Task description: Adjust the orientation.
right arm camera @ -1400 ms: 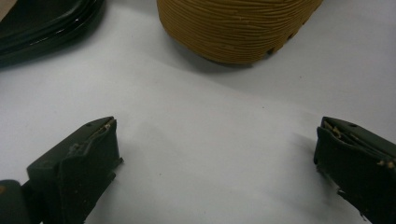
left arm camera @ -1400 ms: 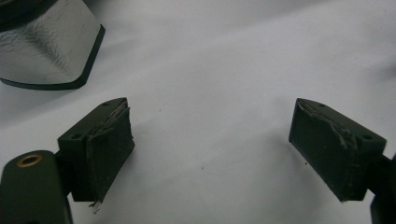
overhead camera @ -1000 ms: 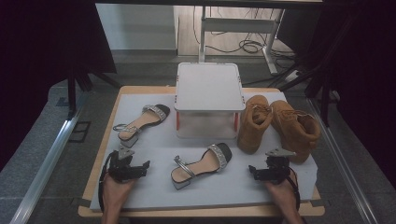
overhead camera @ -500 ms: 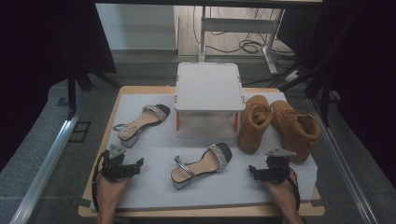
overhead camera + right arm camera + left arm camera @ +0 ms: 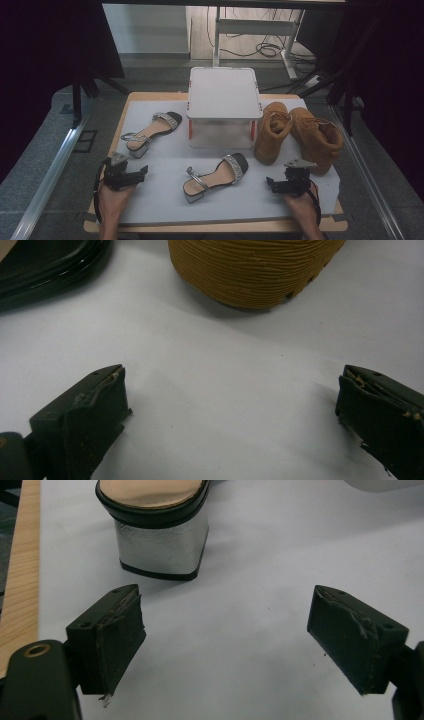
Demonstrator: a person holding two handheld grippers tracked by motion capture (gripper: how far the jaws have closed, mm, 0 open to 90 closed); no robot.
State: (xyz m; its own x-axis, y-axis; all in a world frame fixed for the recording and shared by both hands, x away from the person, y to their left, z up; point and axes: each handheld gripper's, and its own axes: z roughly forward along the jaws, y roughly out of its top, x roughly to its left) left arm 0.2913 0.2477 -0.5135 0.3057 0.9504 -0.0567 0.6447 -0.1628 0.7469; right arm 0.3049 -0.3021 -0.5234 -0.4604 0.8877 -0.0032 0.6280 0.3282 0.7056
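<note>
My left gripper (image 5: pixel 225 645) hung wide open just short of the silver block-heeled strappy sandal (image 5: pixel 160 530) at the white mat's left, my right gripper (image 5: pixel 232 415) also open, risking nudging the heel aside.

Table: we see a wooden tabletop (image 5: pixel 131 98) covered almost wholly by a white sheet (image 5: pixel 165 165).
Box: our white lidded box (image 5: pixel 223 107) stands at the far middle of the sheet.
Far sandal: a sandal (image 5: pixel 151 132) lies left of the box.
Near sandal: a second sandal (image 5: pixel 216 176) lies in front of the box.
Boots: we count two tan boots (image 5: pixel 298 133) side by side, right of the box.
</note>
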